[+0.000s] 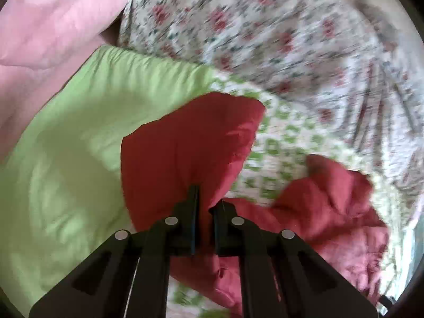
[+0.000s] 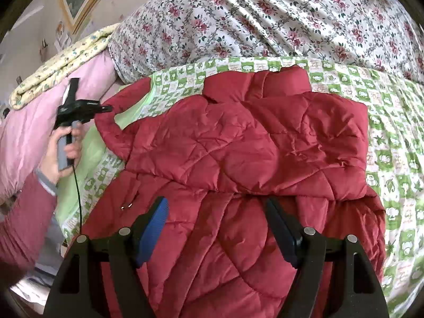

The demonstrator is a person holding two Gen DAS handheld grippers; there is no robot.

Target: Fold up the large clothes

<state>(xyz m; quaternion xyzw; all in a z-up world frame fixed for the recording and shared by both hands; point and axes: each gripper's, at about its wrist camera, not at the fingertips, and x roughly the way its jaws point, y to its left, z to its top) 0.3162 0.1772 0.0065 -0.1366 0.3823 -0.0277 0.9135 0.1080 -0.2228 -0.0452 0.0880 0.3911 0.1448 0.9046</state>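
Red quilted jacket (image 2: 238,159) lies spread on the green-checked bedspread (image 2: 392,137); my left gripper (image 1: 204,201) pinches its sleeve (image 1: 190,143), lifted, while my right gripper (image 2: 217,228) hovers spread wide above its body.

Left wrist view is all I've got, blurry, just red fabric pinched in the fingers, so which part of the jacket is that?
Observer: It's the sleeve end of the red quilted jacket; the right wrist view shows the left gripper shut on it, lifted off the bed.
Operator: Where's the other gripper?
Observer: The right gripper is open above the jacket's lower body, nothing between its pads.
Operator: Is the other sleeve folded in already?
Observer: It looks so; a quilted panel lies across the chest toward the right edge, and the collar points toward the floral quilt.
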